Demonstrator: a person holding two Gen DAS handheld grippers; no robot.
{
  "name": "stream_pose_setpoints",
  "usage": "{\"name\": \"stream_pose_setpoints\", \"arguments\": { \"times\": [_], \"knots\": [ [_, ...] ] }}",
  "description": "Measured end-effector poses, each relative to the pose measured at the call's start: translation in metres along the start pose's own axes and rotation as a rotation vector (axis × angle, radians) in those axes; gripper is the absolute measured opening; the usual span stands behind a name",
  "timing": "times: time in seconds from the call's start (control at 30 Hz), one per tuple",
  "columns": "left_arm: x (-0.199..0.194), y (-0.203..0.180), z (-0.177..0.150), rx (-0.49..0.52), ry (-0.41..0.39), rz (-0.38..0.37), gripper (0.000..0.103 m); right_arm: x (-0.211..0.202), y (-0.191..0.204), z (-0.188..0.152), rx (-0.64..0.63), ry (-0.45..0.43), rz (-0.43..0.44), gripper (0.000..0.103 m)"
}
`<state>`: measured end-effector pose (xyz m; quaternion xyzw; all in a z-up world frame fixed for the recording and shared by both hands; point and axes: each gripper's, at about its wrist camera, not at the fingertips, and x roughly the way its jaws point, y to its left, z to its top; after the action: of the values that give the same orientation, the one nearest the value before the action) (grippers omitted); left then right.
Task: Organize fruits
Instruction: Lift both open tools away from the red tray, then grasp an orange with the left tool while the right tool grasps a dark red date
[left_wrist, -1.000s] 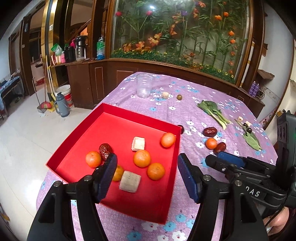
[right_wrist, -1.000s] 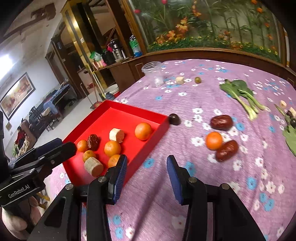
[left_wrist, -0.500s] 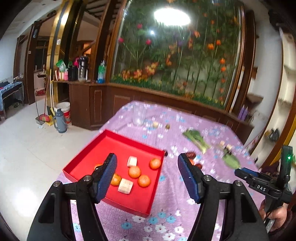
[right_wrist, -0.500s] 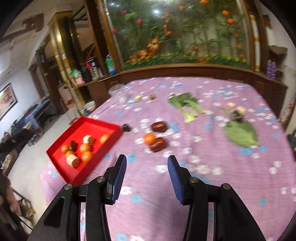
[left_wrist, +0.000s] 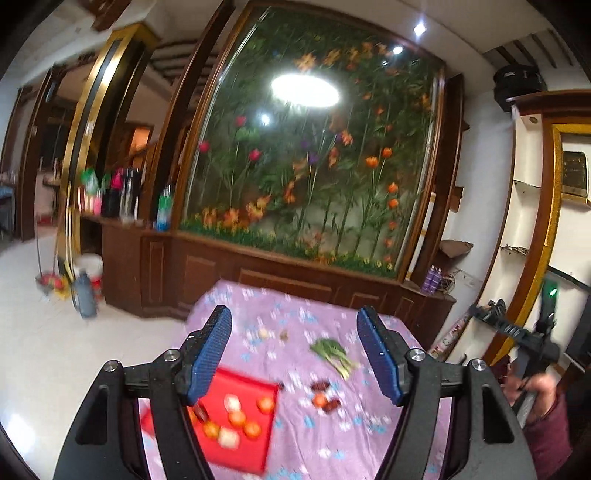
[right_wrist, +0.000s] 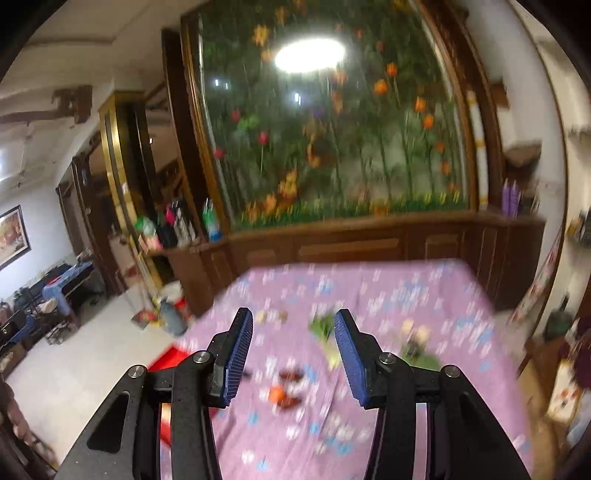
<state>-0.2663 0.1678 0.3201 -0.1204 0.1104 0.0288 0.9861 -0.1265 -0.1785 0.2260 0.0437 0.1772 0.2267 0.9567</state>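
Two grippers: both empty, held high above the table and well apart from every fruit.
Left gripper (left_wrist: 295, 354): jaws spread wide, nothing between the blue pads.
Right gripper (right_wrist: 293, 356): jaws parted more narrowly, nothing between them either.
Red tray (left_wrist: 267, 424): low in the left view, just beyond the left finger; it holds several oranges (left_wrist: 252, 429) and pale chunks.
Loose fruit: one orange (right_wrist: 276, 394) with dark dates (right_wrist: 291, 375) touching or just beside it, on the purple cloth (right_wrist: 406, 295) low between the right gripper's fingers, outside the tray.
Greens (left_wrist: 332, 352): farther off, between the left fingers.
Risk, aim: both views are blurred, so a descent from this height could land off target.
Risk, crowding: closing on the orange may catch a date too, or roll it away.
Risk, sorting: greens are not fruit; grabbing them would spoil the order.
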Motion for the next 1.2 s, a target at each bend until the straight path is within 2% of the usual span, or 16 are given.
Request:
{"name": "stream_pose_setpoints", "arguments": {
  "times": [0.13,0.23,0.33,0.37,0.43,0.47,0.53,0.57,0.63,0.73,0.83,0.87,0.97,1.07,1.13,1.2],
  "knots": [
    [-0.01,-0.005,0.08,0.085,-0.036,0.063,0.07,-0.039,0.017,0.077,-0.105,-0.125,-0.092,0.05],
    [-0.012,-0.008,0.132,0.147,-0.071,0.163,0.075,-0.065,0.03,0.136,-0.173,-0.203,-0.183,0.051],
    [-0.007,-0.005,0.177,0.179,-0.099,0.261,0.078,-0.084,0.034,0.198,-0.166,-0.255,-0.283,0.055],
    [-0.003,-0.005,0.188,0.195,-0.098,0.287,0.083,-0.089,0.032,0.212,-0.15,-0.261,-0.306,0.056],
    [0.005,0.001,0.194,0.207,-0.1,0.31,0.086,-0.094,0.028,0.238,-0.127,-0.26,-0.364,0.058],
    [0.014,0.005,0.192,0.199,-0.096,0.303,0.087,-0.091,0.027,0.247,-0.123,-0.254,-0.403,0.06],
    [0.029,0.01,0.179,0.176,-0.07,0.251,0.088,-0.087,0.021,0.247,-0.12,-0.247,-0.427,0.065],
    [0.044,0.012,0.165,0.165,-0.046,0.21,0.088,-0.078,0.015,0.238,-0.111,-0.23,-0.418,0.069],
    [0.066,0.011,0.139,0.16,-0.017,0.154,0.088,-0.06,0.008,0.216,-0.115,-0.188,-0.386,0.07],
    [0.111,0.002,0.076,0.153,0.07,0.052,0.088,-0.017,-0.002,0.158,-0.151,-0.075,-0.332,0.07],
    [0.153,-0.007,0.016,0.114,0.184,-0.059,0.088,0.03,-0.01,0.08,-0.153,0.039,-0.25,0.07],
    [0.172,-0.01,-0.01,0.085,0.237,-0.101,0.088,0.051,-0.012,0.046,-0.144,0.087,-0.215,0.07],
    [0.22,-0.014,-0.073,-0.013,0.347,-0.177,0.088,0.1,-0.021,-0.027,-0.109,0.191,-0.098,0.07],
    [0.274,-0.014,-0.127,-0.135,0.479,-0.205,0.088,0.153,-0.026,-0.094,-0.039,0.302,0.011,0.069],
    [0.299,-0.015,-0.156,-0.169,0.526,-0.196,0.086,0.189,-0.032,-0.129,0.032,0.377,0.071,0.061],
    [0.323,-0.015,-0.183,-0.194,0.587,-0.183,0.076,0.218,-0.032,-0.161,0.083,0.443,0.115,0.057]
  ]
}}
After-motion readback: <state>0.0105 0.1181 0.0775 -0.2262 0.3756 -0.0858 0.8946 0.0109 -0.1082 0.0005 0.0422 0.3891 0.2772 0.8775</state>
